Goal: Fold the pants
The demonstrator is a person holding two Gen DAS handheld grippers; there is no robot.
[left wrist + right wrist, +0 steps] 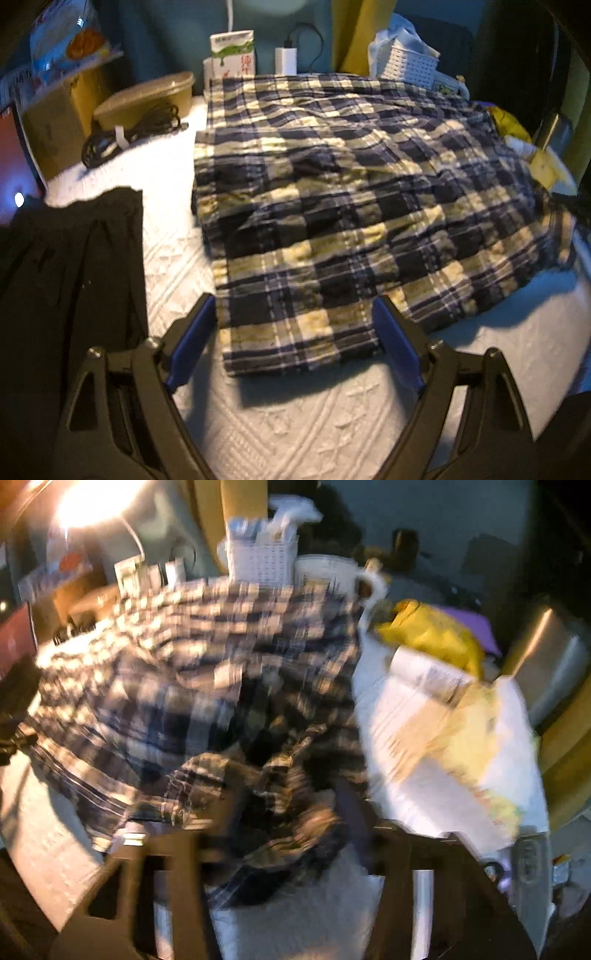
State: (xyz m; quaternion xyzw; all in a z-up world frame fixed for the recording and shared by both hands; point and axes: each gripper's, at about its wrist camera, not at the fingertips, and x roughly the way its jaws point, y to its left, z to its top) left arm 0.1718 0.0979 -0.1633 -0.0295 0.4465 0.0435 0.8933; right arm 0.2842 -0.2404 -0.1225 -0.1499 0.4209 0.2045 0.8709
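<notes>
While the left gripper (295, 321) stands wide open and empty at the bottom of its frame, its blue pads flank the near hem of the plaid pants (351, 206), which lie spread over the white quilted cover (295, 424) at centre. The right gripper (288, 834) is smeared by blur — cloth bunches between its fingers, though whether it has hold I cannot tell. A lopsided pull could skew the fold — or drag cloth into the white basket (410, 68) at upper right.
</notes>
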